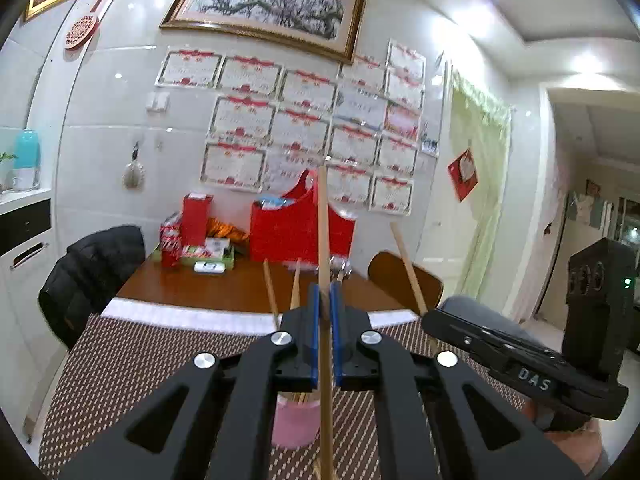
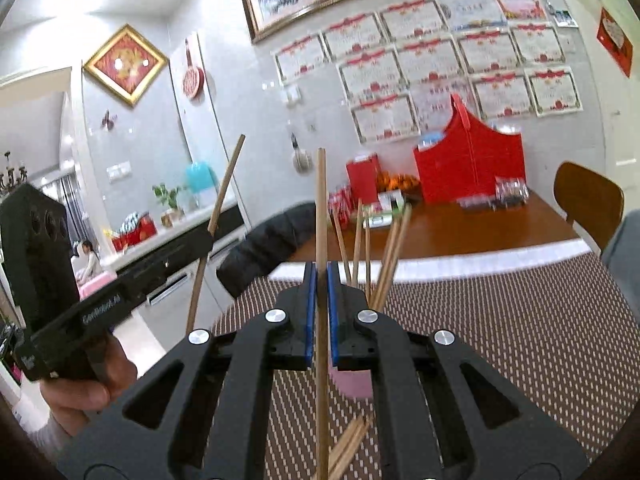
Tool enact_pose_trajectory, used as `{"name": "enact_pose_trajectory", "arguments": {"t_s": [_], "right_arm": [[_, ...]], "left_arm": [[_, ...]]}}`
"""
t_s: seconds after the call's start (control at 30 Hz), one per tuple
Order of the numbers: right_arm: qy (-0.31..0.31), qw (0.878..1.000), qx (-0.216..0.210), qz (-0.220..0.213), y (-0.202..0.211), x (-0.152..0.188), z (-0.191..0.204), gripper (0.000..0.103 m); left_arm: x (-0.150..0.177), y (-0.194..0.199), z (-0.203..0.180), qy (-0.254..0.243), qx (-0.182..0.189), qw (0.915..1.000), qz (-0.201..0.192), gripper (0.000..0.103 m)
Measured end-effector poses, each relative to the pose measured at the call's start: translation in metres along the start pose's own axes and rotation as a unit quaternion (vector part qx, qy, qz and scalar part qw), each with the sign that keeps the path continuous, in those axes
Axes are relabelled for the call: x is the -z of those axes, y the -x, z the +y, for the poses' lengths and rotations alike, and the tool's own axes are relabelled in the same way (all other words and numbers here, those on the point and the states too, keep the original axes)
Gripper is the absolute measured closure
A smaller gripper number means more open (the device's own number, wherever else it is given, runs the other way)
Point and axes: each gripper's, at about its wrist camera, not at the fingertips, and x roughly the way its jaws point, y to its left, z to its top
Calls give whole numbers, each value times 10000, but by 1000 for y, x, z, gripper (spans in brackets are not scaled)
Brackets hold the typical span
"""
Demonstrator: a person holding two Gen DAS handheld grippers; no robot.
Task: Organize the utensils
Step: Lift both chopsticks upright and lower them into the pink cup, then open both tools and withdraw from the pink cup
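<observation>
My left gripper [image 1: 326, 300] is shut on a wooden chopstick [image 1: 323, 232] that stands upright between its blue pads. Below it sits a pink cup [image 1: 296, 420] with several chopsticks [image 1: 270, 288] standing in it. My right gripper [image 2: 320, 280] is shut on another upright chopstick [image 2: 321, 208], just left of the pink cup [image 2: 354, 384] and its chopsticks [image 2: 390, 256]. Loose chopsticks [image 2: 350, 444] lie on the mat under the right gripper. The right gripper body shows in the left wrist view [image 1: 520, 356], and the left gripper body in the right wrist view [image 2: 120, 296].
A brown woven placemat [image 2: 500, 340] covers the near table. At the far end of the wooden table [image 1: 224, 288] stand a red box [image 1: 300, 228] and small packages [image 1: 192, 240]. A chair with a black jacket [image 1: 88, 272] is at left, a wooden chair [image 2: 588, 204] at right.
</observation>
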Motion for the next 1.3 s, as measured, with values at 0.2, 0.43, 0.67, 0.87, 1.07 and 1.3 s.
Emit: {"name": "enact_pose_trajectory", "arguments": {"t_s": [0.2,0.43,0.67,0.87,1.07,1.3], "right_arm": [[-105,9988,-73,-477,-20,-29,-7,97],[-101,9968,-160,-777,-61,-50,-12,97],[-366,9948,-164,-935,-101,-45,-30,97],[-438,9949,-101,-903,-127,-30,-43,97],[-413,9961,-30,-780,-140,-16,-48,97],[-345,9975,17,-616,-148,-3,-46,97]], "left_arm": [[-18,-23,8,174,300,9989,-329,98],[-30,-61,21,312,528,9955,-720,98],[-17,-103,29,283,510,9956,-740,98],[8,-131,41,326,425,9967,-609,98],[29,-149,55,494,325,9973,-431,98],[42,-153,56,395,245,9983,-348,98]]}}
